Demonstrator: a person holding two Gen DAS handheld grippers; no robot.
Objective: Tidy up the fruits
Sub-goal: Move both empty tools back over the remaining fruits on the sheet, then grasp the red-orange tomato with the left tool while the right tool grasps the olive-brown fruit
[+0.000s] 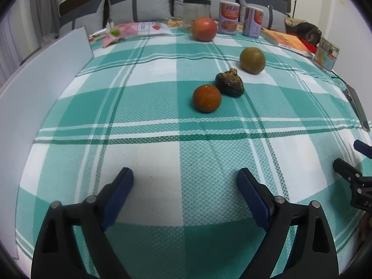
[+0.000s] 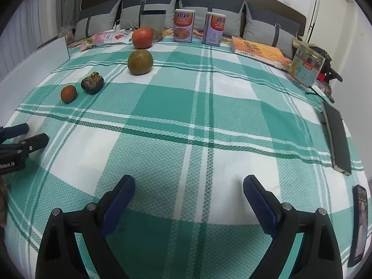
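Both jaws released over woven checked cloth (image 1: 186, 153), round orange (image 1: 206, 98), wrinkled dark fruit (image 1: 230, 84)

In the left wrist view, the right gripper (image 1: 362, 162) is running off the right edge, so only its fingertips and part of its frame are showing, and the dark flat object (image 1: 358, 108) at the right is being cut by the lens rim. In the right wrist view, the left gripper (image 2: 25, 134) is being cropped by the left edge, the phone (image 2: 359, 225) at near right is lying partly outside the lens circle, and the print on the two far cans (image 2: 183, 25) is staying too small to read.
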